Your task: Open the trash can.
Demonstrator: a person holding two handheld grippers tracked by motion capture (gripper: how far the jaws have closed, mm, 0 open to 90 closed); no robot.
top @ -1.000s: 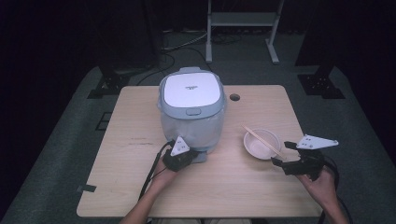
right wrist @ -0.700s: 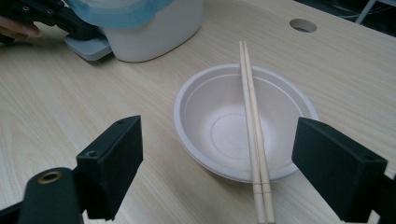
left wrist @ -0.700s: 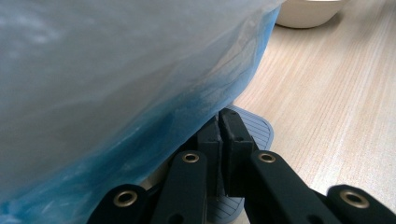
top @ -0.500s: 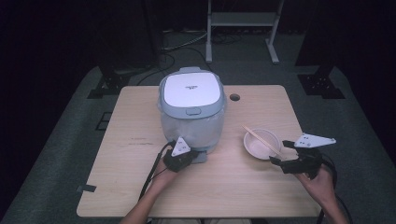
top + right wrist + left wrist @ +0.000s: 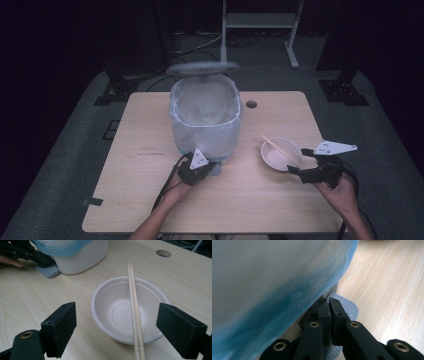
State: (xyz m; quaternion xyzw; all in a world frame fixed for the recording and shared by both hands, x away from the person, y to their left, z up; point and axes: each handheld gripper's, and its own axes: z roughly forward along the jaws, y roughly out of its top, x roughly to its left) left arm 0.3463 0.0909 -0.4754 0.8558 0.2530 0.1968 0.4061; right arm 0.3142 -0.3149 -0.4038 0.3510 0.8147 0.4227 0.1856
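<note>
A grey pedal bin (image 5: 205, 132) with a clear blue-tinted liner (image 5: 274, 277) stands mid-table, its lid (image 5: 202, 67) swung up at the back. My left gripper (image 5: 206, 168) (image 5: 329, 302) is shut with nothing between its jaws, and its tips rest on the bin's ribbed foot pedal (image 5: 349, 308) (image 5: 48, 270) at the front of the base. To the right sits a white paper bowl (image 5: 276, 156) (image 5: 112, 312) with a pair of wooden chopsticks (image 5: 275, 147) (image 5: 133, 302) laid across it. My right gripper (image 5: 300, 161) (image 5: 118, 315) stands open just short of the bowl, jaws either side of it, touching nothing.
The wooden table (image 5: 140, 150) has a round cable hole (image 5: 251, 104) behind the bowl. A metal stand (image 5: 260, 20) and dark equipment feet stand on the carpet beyond the far edge. Cables trail from both grippers toward the near edge.
The bin's lid, closed in both earlier frames, has swung up and open. Neither hand has shifted; the left gripper stays at the pedal.
</note>
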